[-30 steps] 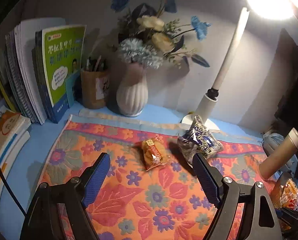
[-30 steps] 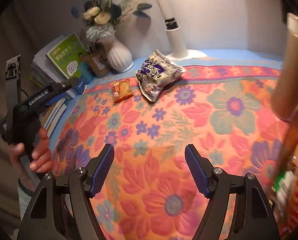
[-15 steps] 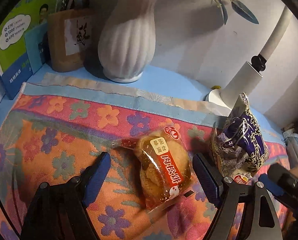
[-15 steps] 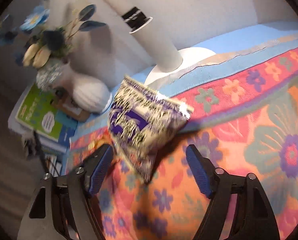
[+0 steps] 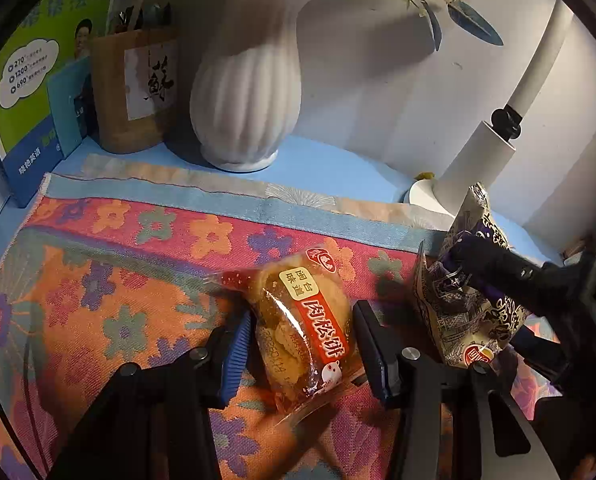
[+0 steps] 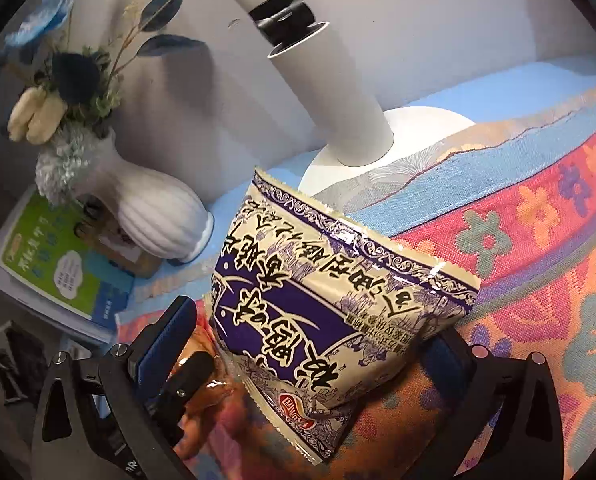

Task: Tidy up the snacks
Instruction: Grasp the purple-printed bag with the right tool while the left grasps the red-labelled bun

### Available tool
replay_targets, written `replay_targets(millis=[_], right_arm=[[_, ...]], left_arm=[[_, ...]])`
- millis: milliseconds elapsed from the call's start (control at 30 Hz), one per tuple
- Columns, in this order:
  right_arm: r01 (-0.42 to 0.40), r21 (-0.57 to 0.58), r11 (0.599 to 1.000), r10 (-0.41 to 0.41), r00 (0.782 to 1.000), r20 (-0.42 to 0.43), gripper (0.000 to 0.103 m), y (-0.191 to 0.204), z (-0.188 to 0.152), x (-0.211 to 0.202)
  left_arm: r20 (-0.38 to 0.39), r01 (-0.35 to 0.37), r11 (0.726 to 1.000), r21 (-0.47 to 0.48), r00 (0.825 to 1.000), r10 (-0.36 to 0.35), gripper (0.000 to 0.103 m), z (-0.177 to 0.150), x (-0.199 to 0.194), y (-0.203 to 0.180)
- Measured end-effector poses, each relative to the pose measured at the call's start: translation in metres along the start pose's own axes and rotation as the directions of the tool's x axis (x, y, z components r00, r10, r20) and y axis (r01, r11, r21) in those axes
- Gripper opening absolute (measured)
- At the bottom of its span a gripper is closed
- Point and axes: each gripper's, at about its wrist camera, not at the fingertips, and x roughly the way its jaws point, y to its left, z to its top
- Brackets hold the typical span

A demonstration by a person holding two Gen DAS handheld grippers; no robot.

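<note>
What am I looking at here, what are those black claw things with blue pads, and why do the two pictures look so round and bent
Those claws are two hand-held grippers; a person works one in each hand. Each carries a fisheye camera looking forward along its fingers, which bends the picture.

The left camera view shows the left gripper with its blue pads on either side of an orange wrapped pastry, close to the wrapper; I cannot tell if they are squeezing it yet. The pastry lies on a flowered cloth.

The right camera view shows the right gripper straddling a purple and cream snack bag; its far pad is hidden behind the bag, so the grip is unclear.

Behind them stand a white vase, a white lamp and a green book.
</note>
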Motion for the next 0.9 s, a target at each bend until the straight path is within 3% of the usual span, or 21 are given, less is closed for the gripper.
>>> replay_targets(millis=[67,100,133,233,533,900], right_arm=[[0.065,-0.051,0.997,-0.064,0.998,0.009,0.096,0.008,-0.007,0.001],[0.097,-0.064,0.993,-0.097,0.995,0.013,0.086,0.01,-0.007,0.0],[0.104,-0.071,0.992,-0.104,0.995,0.015,0.074,0.01,-0.008,-0.002],[0.077,-0.068,0.995,-0.077,0.997,0.008,0.066,0.003,-0.013,-0.01],[-0.001,-0.029,1.0,-0.001,0.997,-0.077,0.063,-0.029,-0.056,-0.069],[-0.053,-0.077,0.996,0.042,0.99,-0.138,0.063,-0.045,-0.136,-0.148]], left_arm=[[0.002,-0.004,1.0,0.003,1.0,0.004,0.048,0.0,0.0,-0.001],[0.003,-0.006,1.0,0.005,1.0,0.006,0.048,0.0,-0.002,0.001],[0.005,-0.008,1.0,0.007,1.0,0.008,0.047,-0.001,-0.002,0.001],[0.012,-0.01,1.0,0.01,1.0,0.01,0.045,-0.002,-0.005,0.002],[0.007,-0.01,1.0,0.016,1.0,0.01,0.044,-0.02,-0.026,0.004],[-0.026,0.024,0.995,0.096,0.999,-0.021,0.043,-0.11,-0.095,-0.013]])
